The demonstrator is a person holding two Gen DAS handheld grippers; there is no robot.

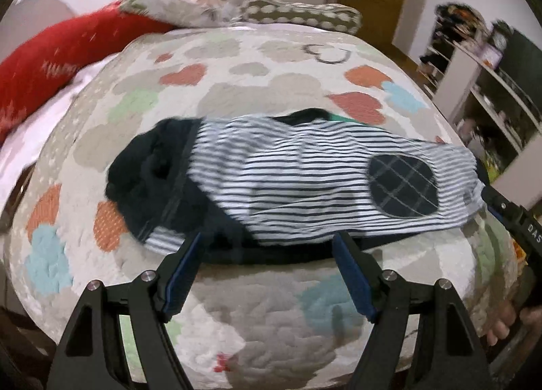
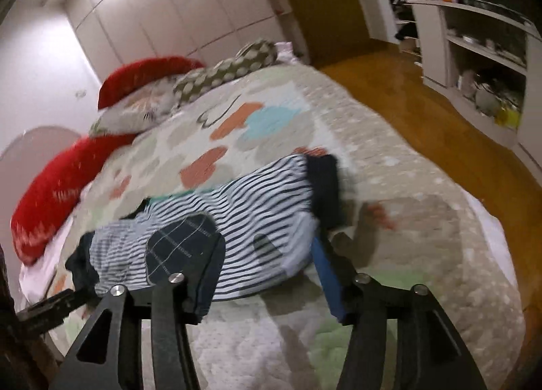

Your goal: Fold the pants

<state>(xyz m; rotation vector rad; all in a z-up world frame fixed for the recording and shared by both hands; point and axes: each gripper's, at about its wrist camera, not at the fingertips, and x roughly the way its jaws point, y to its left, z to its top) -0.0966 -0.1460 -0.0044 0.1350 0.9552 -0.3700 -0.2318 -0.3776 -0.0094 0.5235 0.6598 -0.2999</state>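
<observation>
Striped pants (image 1: 305, 183) w/ oval plaid patch (image 1: 402, 186), quilted bedspread (image 1: 257, 315) — puffy

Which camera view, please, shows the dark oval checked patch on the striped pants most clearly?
The left wrist view: the dark oval checked patch lies whole and unobstructed on the striped pants. In the right wrist view the patch is blurred, its lower edge hidden behind the right gripper.

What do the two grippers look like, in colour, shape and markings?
Both the left gripper and the right gripper have matte black, triangular cut-out finger frames with round silver screws. The inner pads are blue strips. Seen from the left wrist, the right gripper's body carries white letters "DAS". No cables show.
</observation>
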